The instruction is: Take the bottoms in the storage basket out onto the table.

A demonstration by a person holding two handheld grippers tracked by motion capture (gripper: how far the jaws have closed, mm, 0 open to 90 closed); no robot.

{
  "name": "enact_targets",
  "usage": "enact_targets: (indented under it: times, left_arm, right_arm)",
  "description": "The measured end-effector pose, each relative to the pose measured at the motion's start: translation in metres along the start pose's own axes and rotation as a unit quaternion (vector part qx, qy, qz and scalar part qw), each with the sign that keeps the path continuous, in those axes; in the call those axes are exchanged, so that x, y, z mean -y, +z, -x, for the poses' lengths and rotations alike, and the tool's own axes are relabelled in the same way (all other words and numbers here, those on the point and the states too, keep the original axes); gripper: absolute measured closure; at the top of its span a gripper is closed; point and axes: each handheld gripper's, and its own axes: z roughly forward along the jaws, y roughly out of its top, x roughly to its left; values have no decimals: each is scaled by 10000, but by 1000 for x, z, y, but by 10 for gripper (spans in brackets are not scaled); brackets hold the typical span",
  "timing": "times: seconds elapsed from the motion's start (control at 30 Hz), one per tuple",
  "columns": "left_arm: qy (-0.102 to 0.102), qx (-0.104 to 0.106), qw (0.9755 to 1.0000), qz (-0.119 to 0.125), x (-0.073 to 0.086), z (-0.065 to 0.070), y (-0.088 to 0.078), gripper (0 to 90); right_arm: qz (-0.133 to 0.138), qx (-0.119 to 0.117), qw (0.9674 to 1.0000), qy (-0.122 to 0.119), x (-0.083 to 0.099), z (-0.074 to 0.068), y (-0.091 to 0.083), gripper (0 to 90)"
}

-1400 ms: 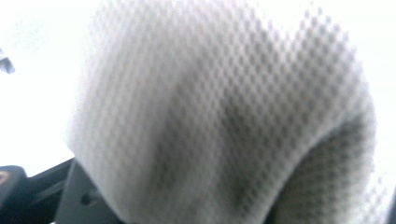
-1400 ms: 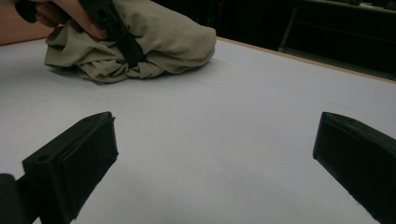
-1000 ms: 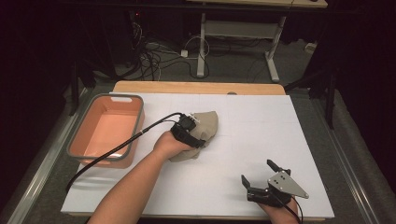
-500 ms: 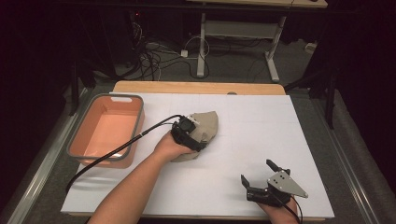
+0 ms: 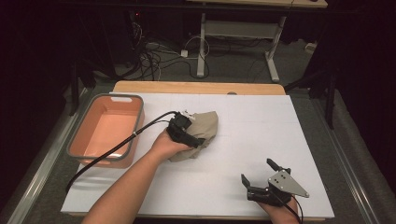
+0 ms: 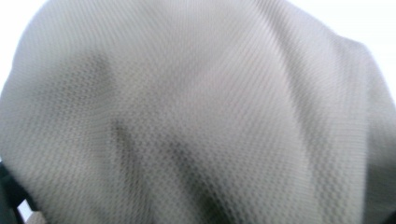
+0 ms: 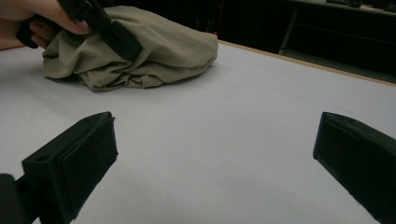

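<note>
A crumpled tan cloth (image 5: 208, 122) lies on the white table top near the middle. My left gripper (image 5: 198, 136) rests on its near left side, pointing into the folds. Its jaws have just been opening and stand wide, with the weave of the cloth (image 6: 196, 112) close up between them. In the right gripper view the cloth (image 7: 159, 51) forms a low heap, with the person's hand and the left gripper (image 7: 116, 37) on top of it. My right gripper (image 5: 257, 171) sits near the table's front right edge, open (image 7: 215, 154) over bare table.
An orange tub with a grey rim (image 5: 117, 97) stands at the left of the table, nothing inside it. The left gripper's black cable (image 5: 112, 151) runs across the tub's near corner. A wooden strip (image 5: 201, 87) edges the far side.
The left hand has drawn back slightly to the left on the cloth. The right gripper has stayed where it was.
</note>
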Motion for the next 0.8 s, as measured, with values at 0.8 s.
enact_targets:
  times: [0.8]
  left_arm:
    - [42, -155, 9937, 1106, 50, 7, -46, 0]
  right_arm:
    - [20, -46, 10000, -48, -1, -2, 0, 4]
